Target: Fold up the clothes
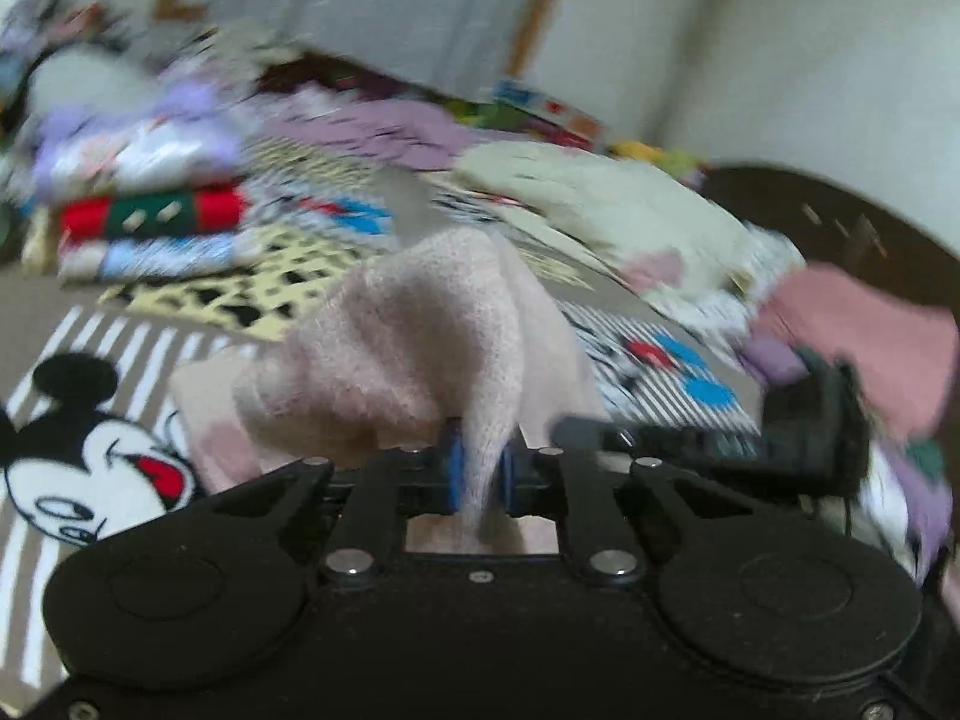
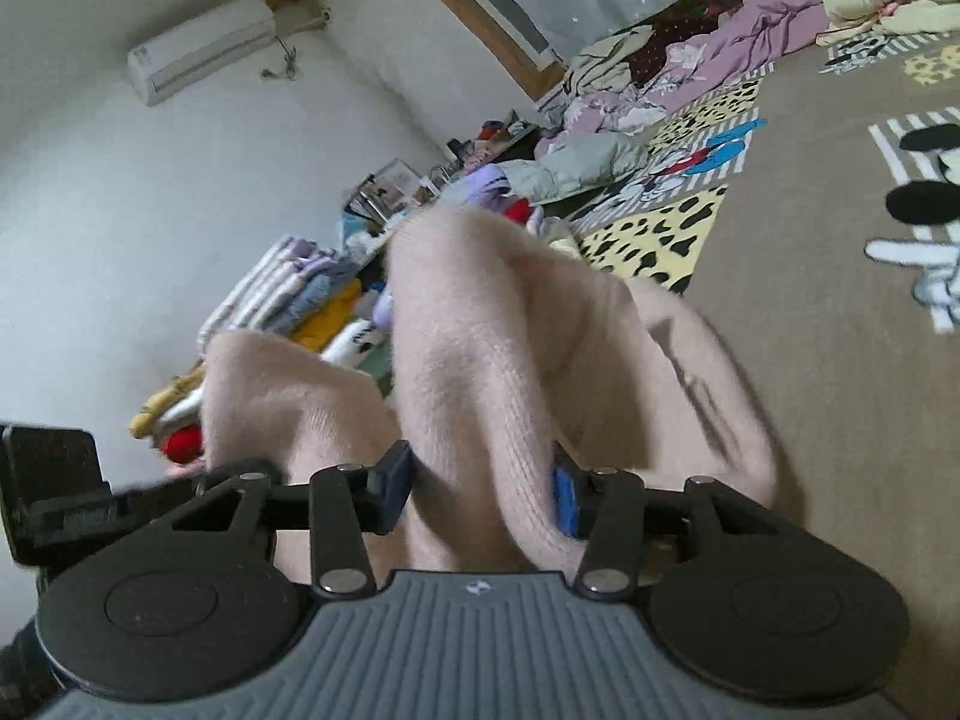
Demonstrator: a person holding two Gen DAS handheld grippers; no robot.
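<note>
Left hand-held gripper (image 1: 479,474): its blue pads are pinched close together on a thin pleat of the pale pink fuzzy garment (image 1: 420,336), at lower centre of the left wrist view.

Right hand-held gripper (image 2: 480,489): the jaws stand wider, with a thick bundle of the same garment filling the gap between them; it is gripping the cloth, at lower centre of the right wrist view.

Garment location: held up between both grippers above the cartoon-print bedspread (image 1: 90,450). Part of it bulges upward at frame centre, and one portion trails toward the bedspread at the left of the left wrist view. It is bunched and shows no flat fold.

Task status, as a judgement: this garment is mid-handling and not folded. A stack of folded clothes (image 1: 150,222) lies at the upper left of the left wrist view; loose clothes (image 1: 600,204) lie heaped at the upper right, so more work probably remains.
</note>
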